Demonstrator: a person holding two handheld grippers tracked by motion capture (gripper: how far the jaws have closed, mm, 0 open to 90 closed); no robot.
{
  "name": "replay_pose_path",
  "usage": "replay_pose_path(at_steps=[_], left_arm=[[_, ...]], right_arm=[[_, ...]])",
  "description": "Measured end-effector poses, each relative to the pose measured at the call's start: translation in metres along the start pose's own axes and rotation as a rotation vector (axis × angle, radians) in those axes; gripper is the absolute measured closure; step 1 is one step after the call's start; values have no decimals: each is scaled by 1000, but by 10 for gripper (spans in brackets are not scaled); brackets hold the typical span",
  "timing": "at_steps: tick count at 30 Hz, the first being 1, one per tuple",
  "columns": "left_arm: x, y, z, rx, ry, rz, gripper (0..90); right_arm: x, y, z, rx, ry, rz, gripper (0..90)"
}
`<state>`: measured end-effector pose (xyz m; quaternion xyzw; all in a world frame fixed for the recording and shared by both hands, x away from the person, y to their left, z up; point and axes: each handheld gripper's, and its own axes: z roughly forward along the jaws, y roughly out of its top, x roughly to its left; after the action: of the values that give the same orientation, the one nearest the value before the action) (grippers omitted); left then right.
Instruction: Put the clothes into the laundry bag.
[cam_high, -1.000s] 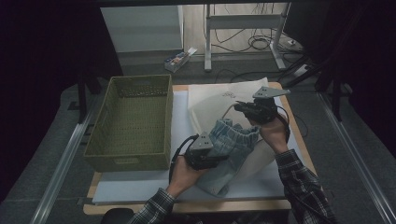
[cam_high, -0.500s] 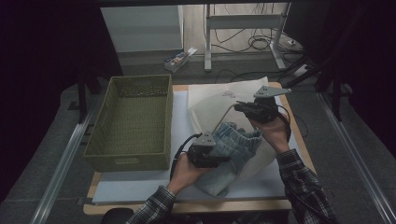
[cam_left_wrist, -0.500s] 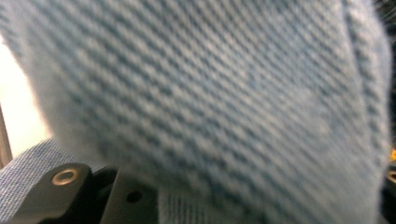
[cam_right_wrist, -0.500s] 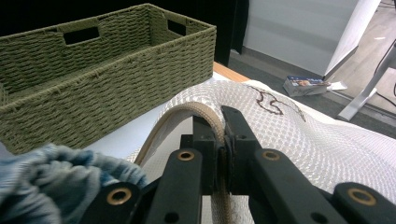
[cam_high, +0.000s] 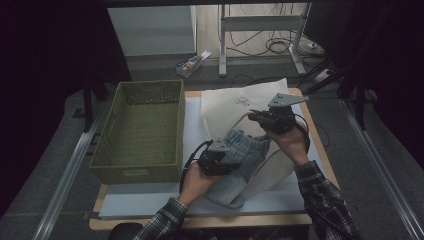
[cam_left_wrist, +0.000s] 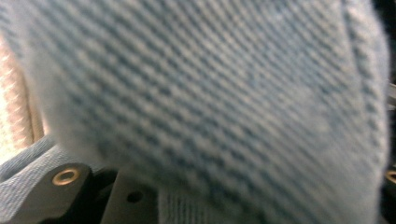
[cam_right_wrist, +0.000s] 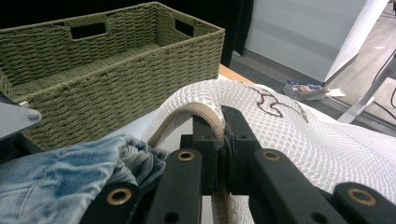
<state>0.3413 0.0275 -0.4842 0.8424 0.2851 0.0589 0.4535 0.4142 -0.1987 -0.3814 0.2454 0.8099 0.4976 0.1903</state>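
Note:
A blue denim garment lies bunched at the mouth of a white mesh bag on the table. In the high view my left gripper is shut on the garment's near side. Denim covers the left gripper view, hiding the jaw tips. My right gripper is at the bag's far side. The right gripper view shows my right gripper shut on the bag's beige rim, lifting it. The mesh bag spreads to the right there, and the denim lies low on the left.
A green woven basket stands on the left of the table, also seen as the basket behind the bag. A white mat covers the tabletop. On the floor beyond lie a small box, cables and desk legs.
My left hand has shifted only slightly with the denim in its grip. The right gripper has stayed still on the bag's rim.

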Motion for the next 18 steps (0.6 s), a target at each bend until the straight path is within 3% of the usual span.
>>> replay_pose_path(at_steps=[5,10,18], left_arm=[[5,-1,1,18,25,-39,653],[3,1,3,43,50,-29,653],[5,2,1,53,124,-59,654]], right_arm=[[1,0,0,4,1,-3,840],[4,1,0,4,5,-9,839],[8,4,-1,13,7,-24,840]])
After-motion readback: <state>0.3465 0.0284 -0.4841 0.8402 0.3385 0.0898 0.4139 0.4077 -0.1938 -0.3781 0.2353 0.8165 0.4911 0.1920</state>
